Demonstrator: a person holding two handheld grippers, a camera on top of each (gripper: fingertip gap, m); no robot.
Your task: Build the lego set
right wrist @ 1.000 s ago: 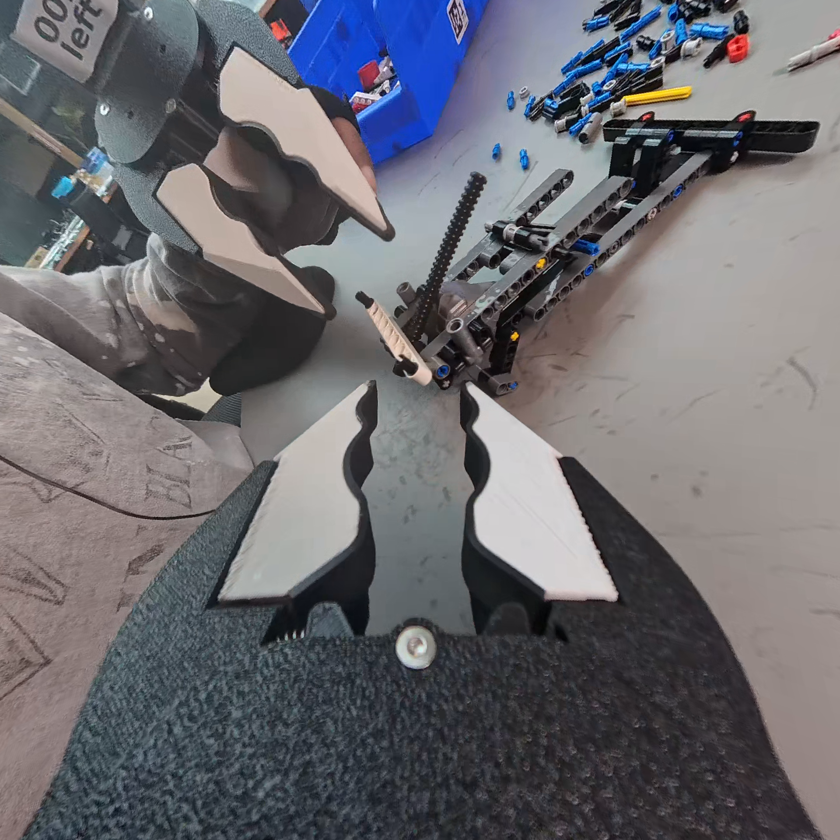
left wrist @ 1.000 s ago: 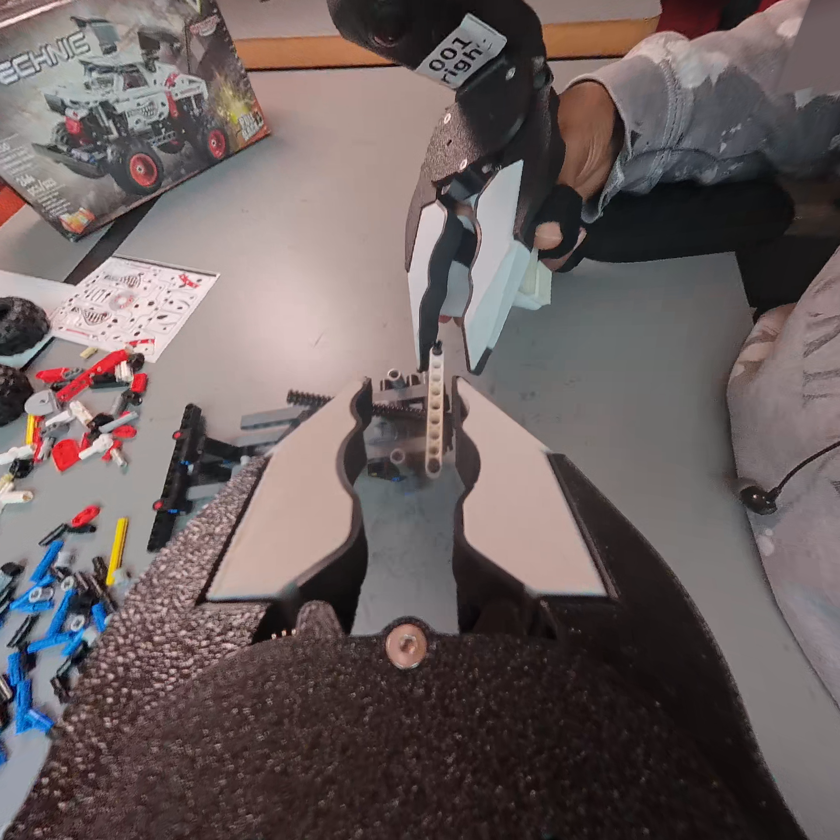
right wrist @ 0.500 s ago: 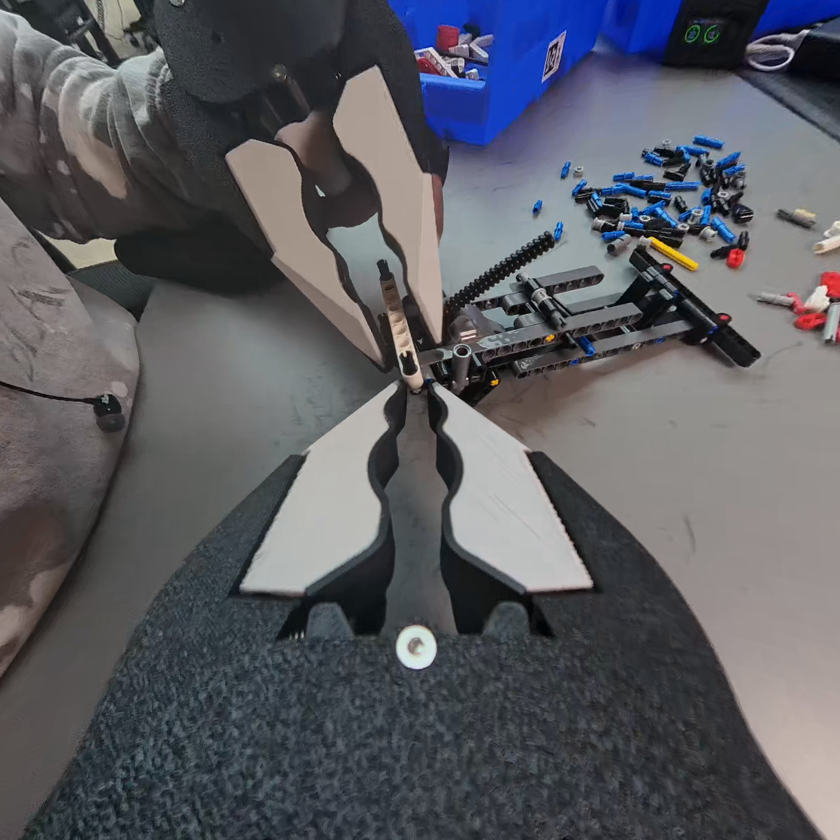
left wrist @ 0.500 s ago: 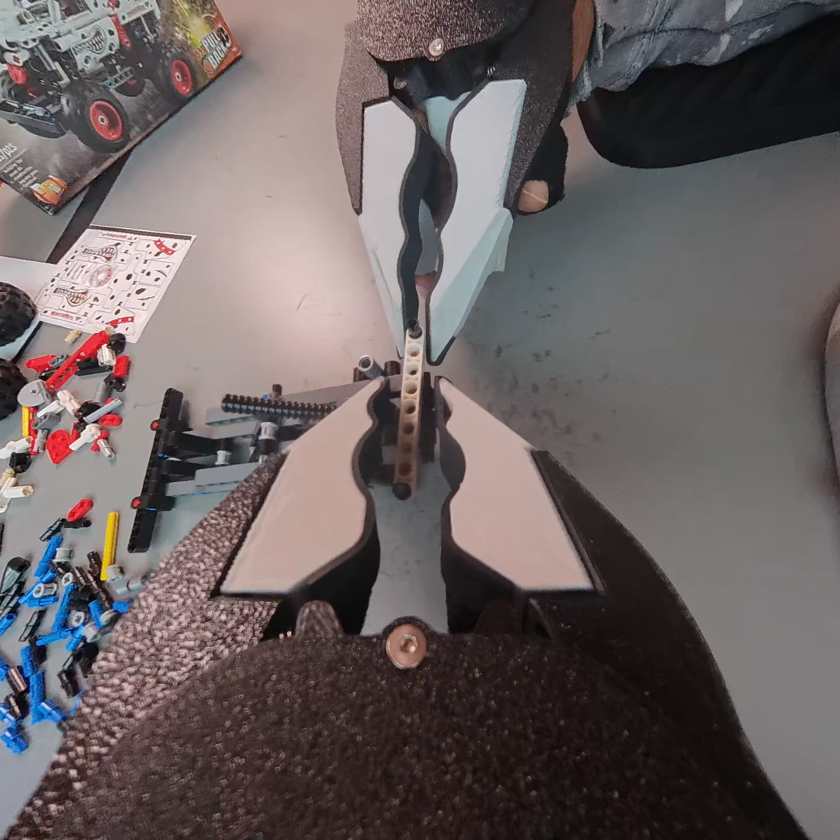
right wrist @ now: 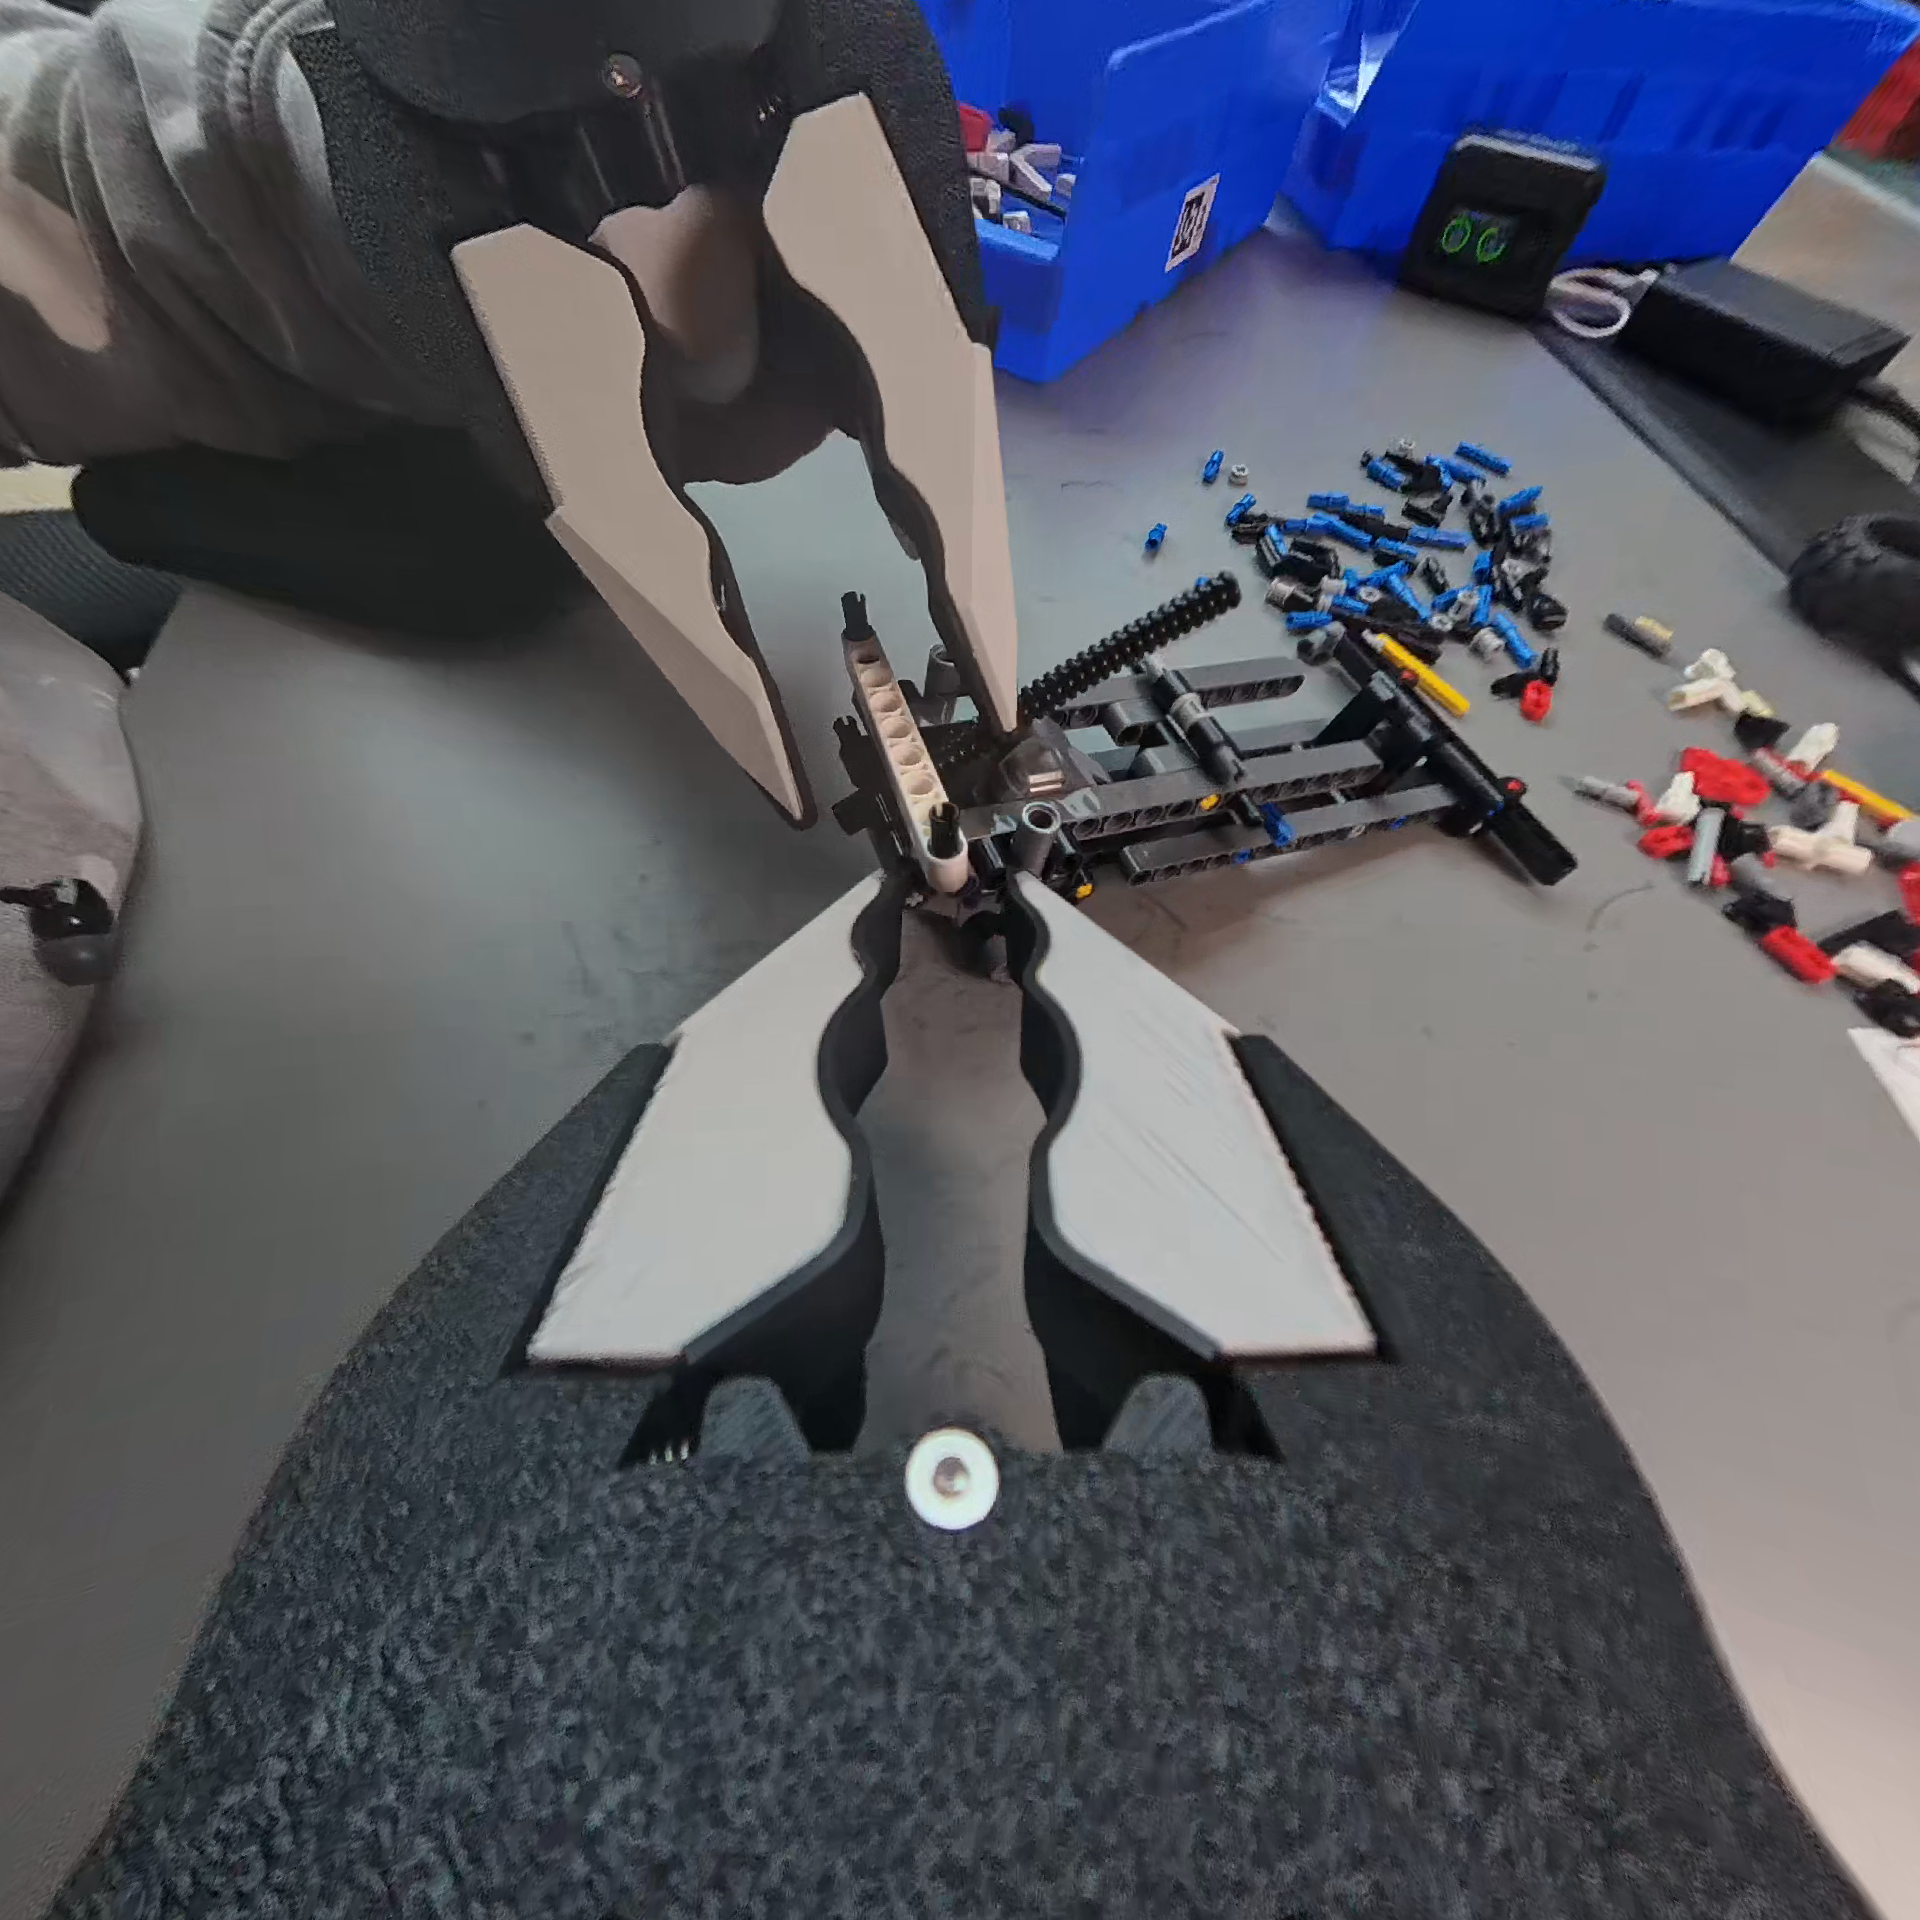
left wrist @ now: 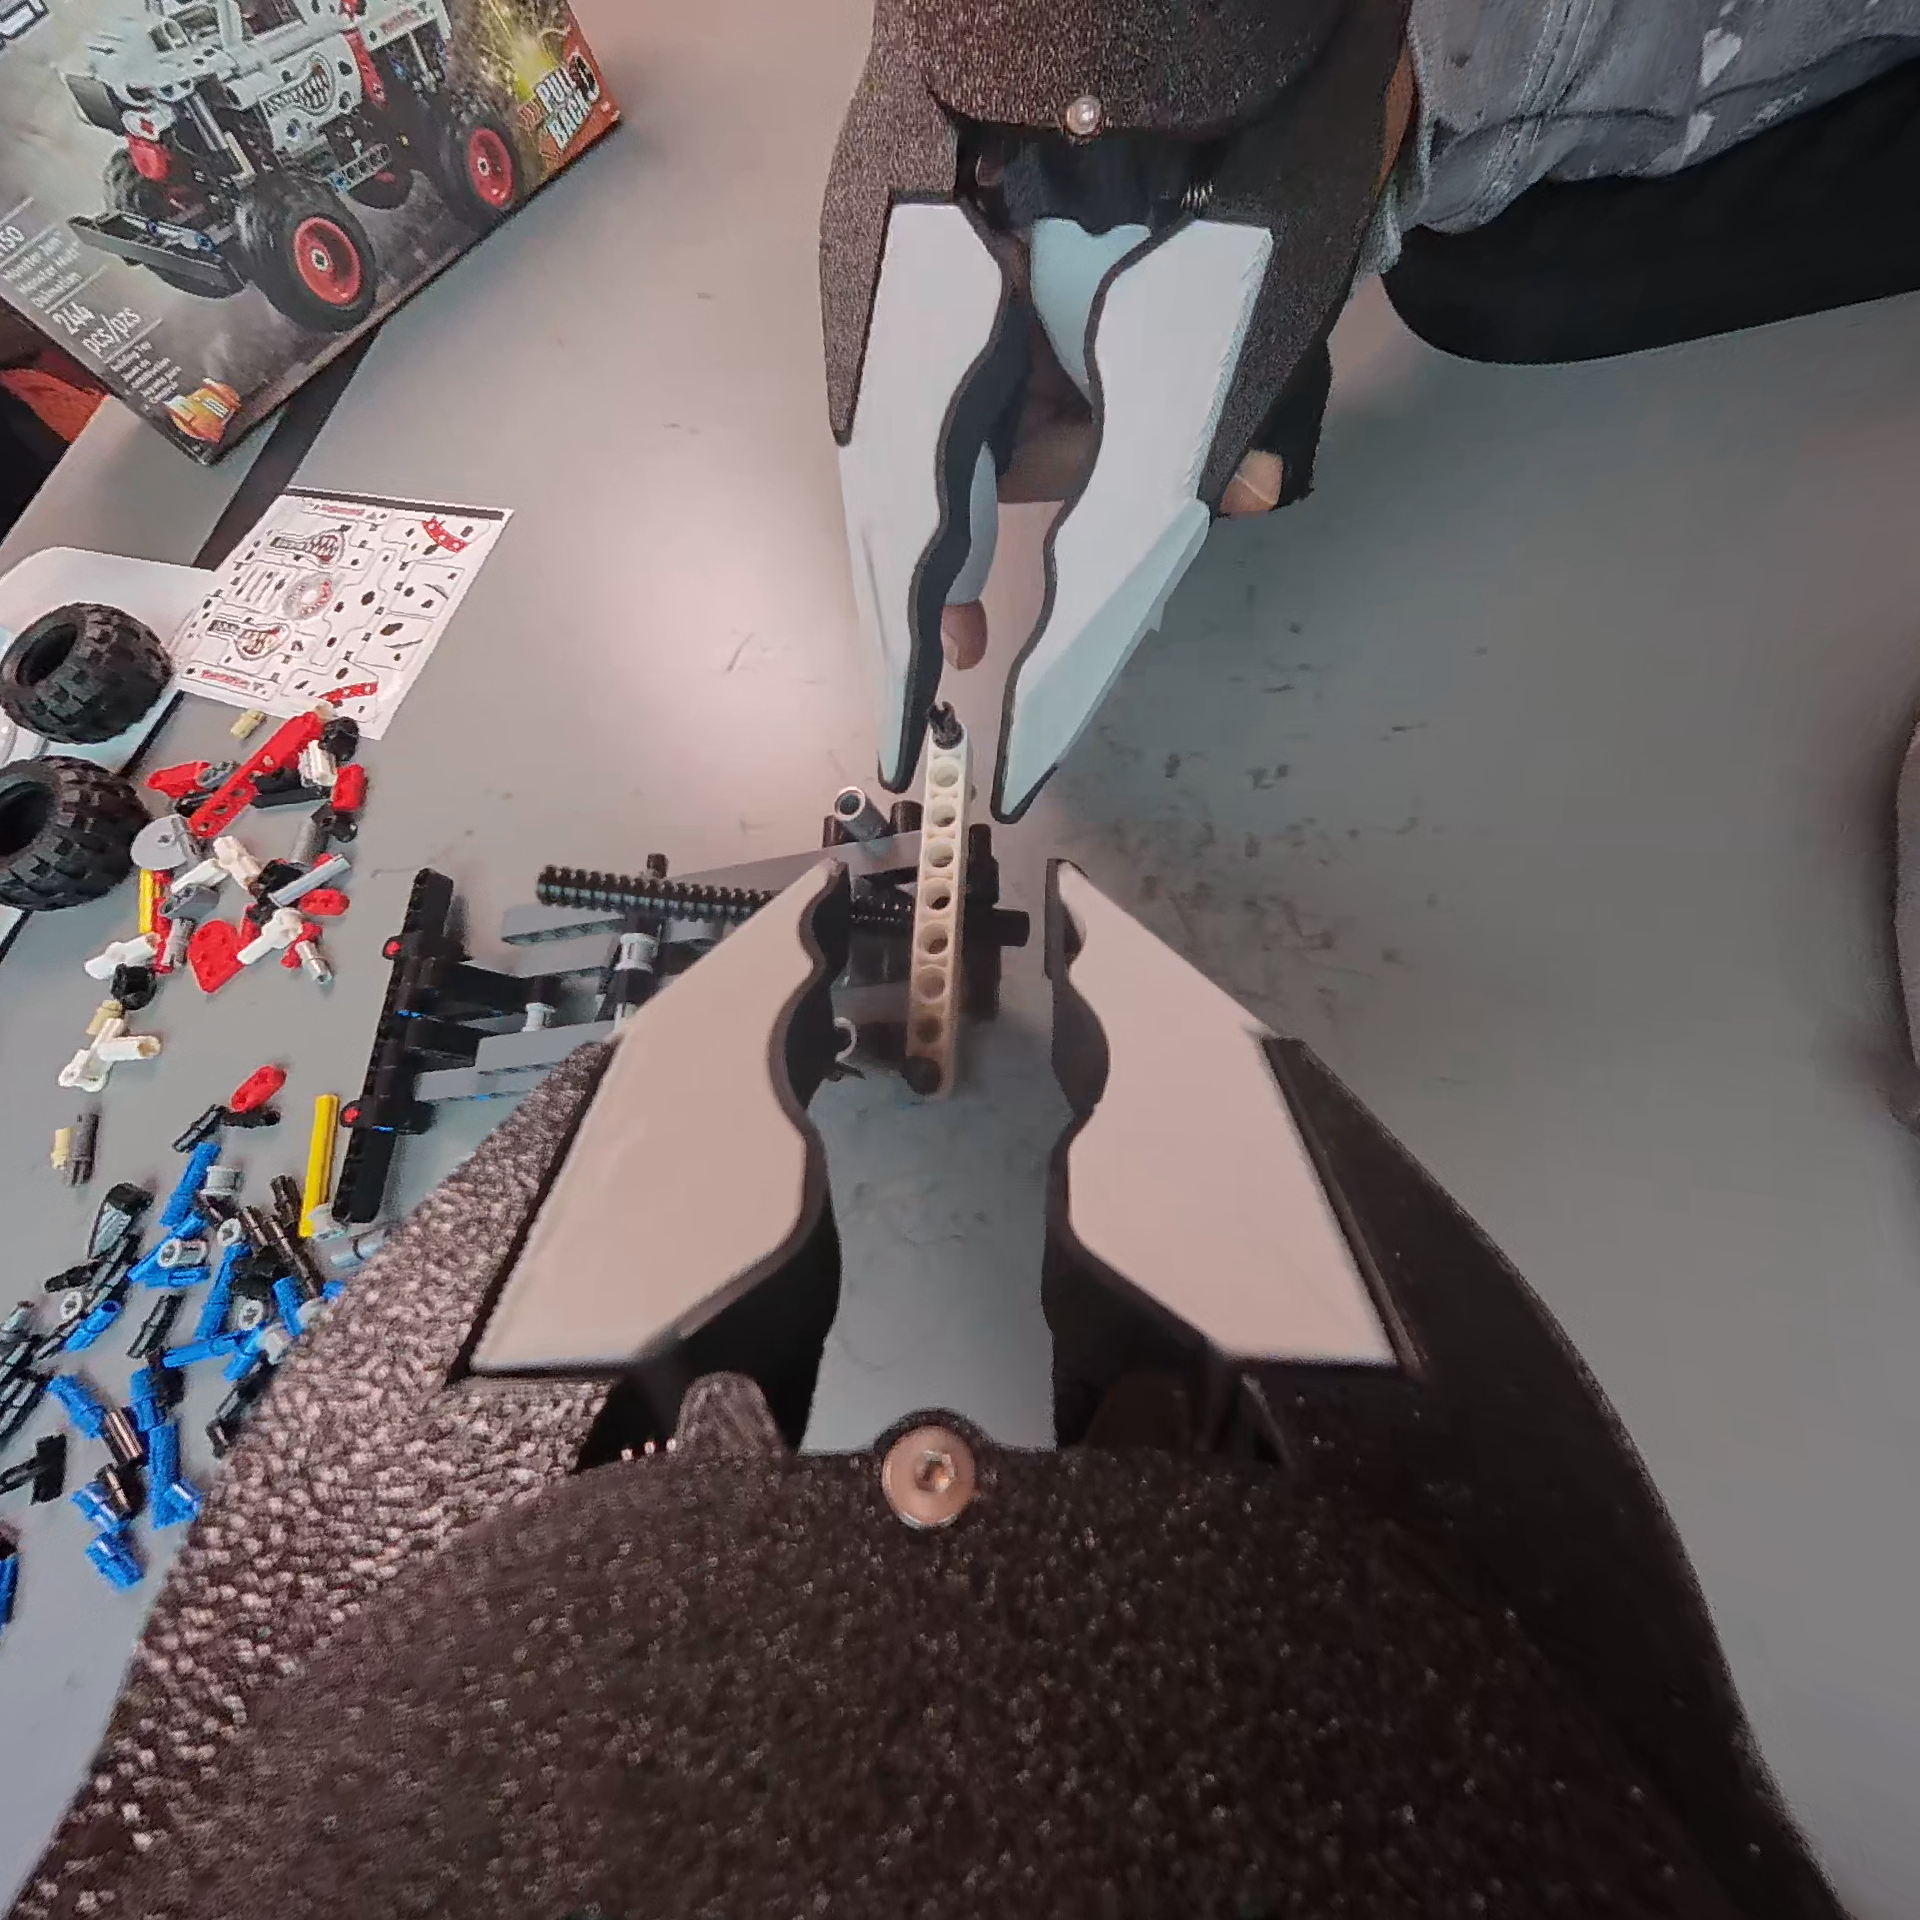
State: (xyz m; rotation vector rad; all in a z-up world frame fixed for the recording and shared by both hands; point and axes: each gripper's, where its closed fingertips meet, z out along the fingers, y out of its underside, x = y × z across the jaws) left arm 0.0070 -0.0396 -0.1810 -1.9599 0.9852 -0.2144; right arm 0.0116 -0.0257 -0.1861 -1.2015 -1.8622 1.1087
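Note:
A dark grey and black Technic frame (left wrist: 468, 997) lies on the grey table, also in the right wrist view (right wrist: 1247, 800). A white holed beam (left wrist: 940, 914) stands tilted at its near end (right wrist: 899, 748), with black pins at both ends. My left gripper (left wrist: 945, 873) is open, its fingers either side of the beam's lower half without gripping. My right gripper (right wrist: 951, 883) faces it from the other side, open, its tips around the beam's other end. Each gripper shows in the other's view, the right (left wrist: 956, 790) and the left (right wrist: 899, 769).
The set's box (left wrist: 260, 156), a sticker sheet (left wrist: 332, 613) and two black tyres (left wrist: 73, 675) lie far left. Loose red and white parts (left wrist: 239, 862) and blue pins (left wrist: 156, 1299) lie beside the frame. Blue bins (right wrist: 1195, 156) and a black device (right wrist: 1496, 229) stand behind. Left and right tips are no more than a few centimetres apart.
Both grippers have opened wider around the white beam. The right gripper swung in from above to face the left one, and its tips have parted from the beam's end.

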